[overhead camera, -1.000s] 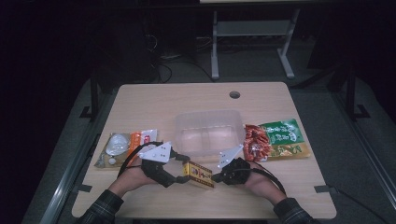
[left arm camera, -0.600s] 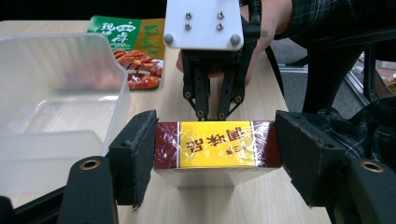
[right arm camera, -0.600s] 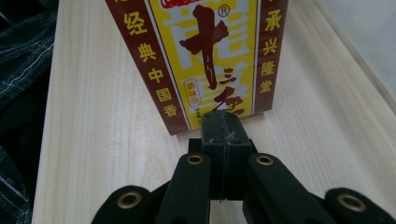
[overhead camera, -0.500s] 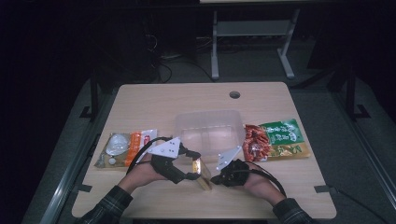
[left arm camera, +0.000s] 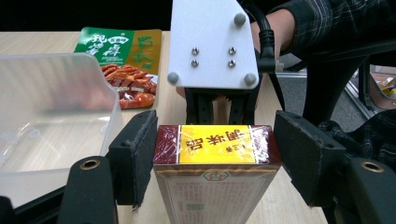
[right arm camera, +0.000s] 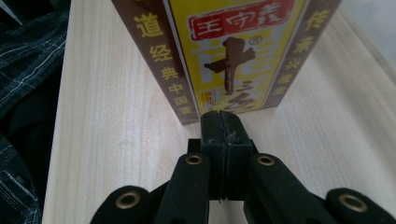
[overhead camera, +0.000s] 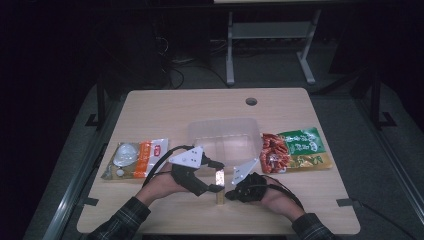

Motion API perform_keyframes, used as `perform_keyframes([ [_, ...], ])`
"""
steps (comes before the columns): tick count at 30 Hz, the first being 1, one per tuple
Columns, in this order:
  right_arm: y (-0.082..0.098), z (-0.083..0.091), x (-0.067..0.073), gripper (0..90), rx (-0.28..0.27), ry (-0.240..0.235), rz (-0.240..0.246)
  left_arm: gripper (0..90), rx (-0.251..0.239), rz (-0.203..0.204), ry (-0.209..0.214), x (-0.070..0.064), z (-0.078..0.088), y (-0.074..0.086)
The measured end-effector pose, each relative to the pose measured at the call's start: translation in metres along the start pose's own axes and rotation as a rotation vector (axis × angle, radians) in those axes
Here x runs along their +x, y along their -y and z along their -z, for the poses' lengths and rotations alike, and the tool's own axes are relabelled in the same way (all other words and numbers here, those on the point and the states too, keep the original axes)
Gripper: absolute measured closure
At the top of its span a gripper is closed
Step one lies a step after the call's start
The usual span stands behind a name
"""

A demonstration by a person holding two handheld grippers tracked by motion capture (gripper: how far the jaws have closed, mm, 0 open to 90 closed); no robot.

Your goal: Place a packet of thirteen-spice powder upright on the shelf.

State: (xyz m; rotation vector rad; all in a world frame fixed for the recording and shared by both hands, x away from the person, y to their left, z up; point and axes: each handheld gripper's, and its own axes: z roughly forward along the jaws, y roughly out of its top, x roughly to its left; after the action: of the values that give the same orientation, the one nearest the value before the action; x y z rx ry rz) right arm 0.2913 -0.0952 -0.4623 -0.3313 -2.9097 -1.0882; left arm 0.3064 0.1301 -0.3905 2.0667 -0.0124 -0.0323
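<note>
The left gripper is straddling the box with jaws wide, pads just beside its sides, not gripping. The box is standing upright on the table near the tub, long axis vertical. The right gripper is pressing shut, empty jaws against the base. Advice: centre the pads, then squeeze evenly.

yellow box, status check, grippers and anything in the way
Left gripper open, jaws either side of the yellow box, a gap at one pad. Right gripper shut, tips against the box's base. Clear tub just behind.
</note>
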Motion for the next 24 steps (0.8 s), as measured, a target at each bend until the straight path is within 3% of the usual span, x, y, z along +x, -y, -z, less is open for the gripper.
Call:
perform_keyframes([
  [8,0.004,0.009,0.000,81.2,-0.015,0.023,-0.008,26.2,-0.003,0.007,-0.016,-0.002,0.003,-0.001],
  [14,0.009,0.019,-0.001,67.1,-0.026,0.041,-0.035,22.1,0.006,0.022,-0.041,-0.004,0.013,0.000],
  [19,0.016,0.026,0.002,53.2,-0.042,0.039,-0.051,21.8,0.034,0.052,-0.072,-0.009,0.022,0.010],
  [24,0.018,0.028,0.008,45.4,-0.034,0.023,-0.044,21.3,0.069,0.084,-0.129,-0.014,0.035,0.025],
])
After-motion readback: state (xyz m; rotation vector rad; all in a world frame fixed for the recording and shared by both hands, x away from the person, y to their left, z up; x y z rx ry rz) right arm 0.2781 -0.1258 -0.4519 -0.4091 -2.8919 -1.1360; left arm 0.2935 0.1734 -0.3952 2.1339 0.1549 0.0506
